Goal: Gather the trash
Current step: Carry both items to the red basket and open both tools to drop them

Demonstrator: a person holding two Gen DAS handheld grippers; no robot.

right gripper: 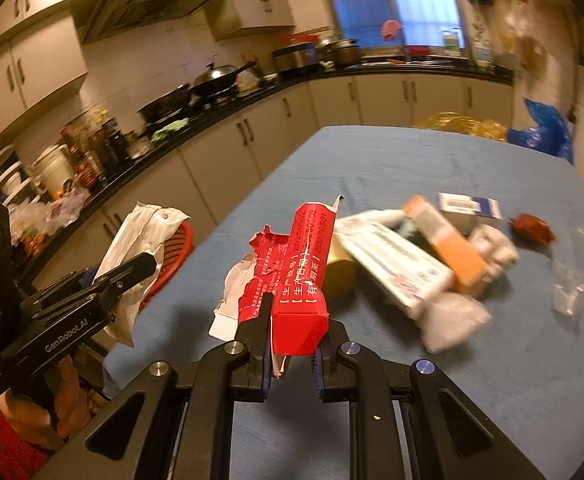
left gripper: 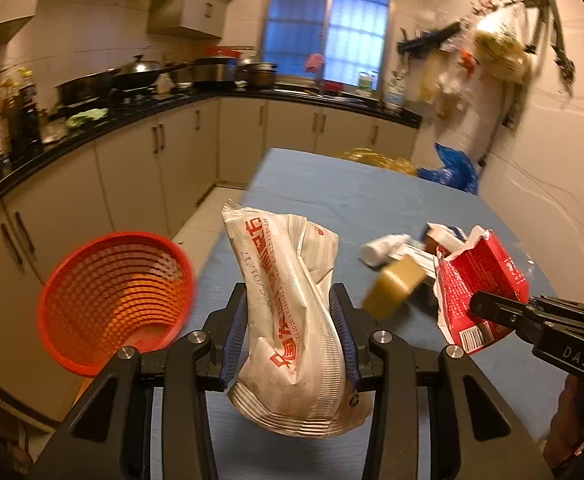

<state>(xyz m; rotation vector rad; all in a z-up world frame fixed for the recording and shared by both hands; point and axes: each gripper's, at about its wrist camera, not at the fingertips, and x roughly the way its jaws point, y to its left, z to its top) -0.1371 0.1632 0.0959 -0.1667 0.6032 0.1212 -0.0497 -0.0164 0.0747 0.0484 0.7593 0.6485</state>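
My left gripper [left gripper: 290, 312] is shut on a crumpled white bag with red print [left gripper: 288, 308], held above the table's left edge. It also shows at the left of the right wrist view [right gripper: 144, 240]. A red mesh basket [left gripper: 112, 300] stands below and to the left, off the table; its rim shows in the right wrist view [right gripper: 176, 252]. My right gripper [right gripper: 293, 332] is shut on a torn red carton [right gripper: 299, 280], which shows in the left wrist view [left gripper: 479, 284].
On the blue table [right gripper: 371, 160] lies a pile of trash: a long white box [right gripper: 391, 264], an orange box [right gripper: 447, 244], a small blue-white box [right gripper: 467, 208], a tan block [left gripper: 395, 288], crumpled tissue [right gripper: 451, 316], clear plastic [right gripper: 575, 272]. Counters run along the left.
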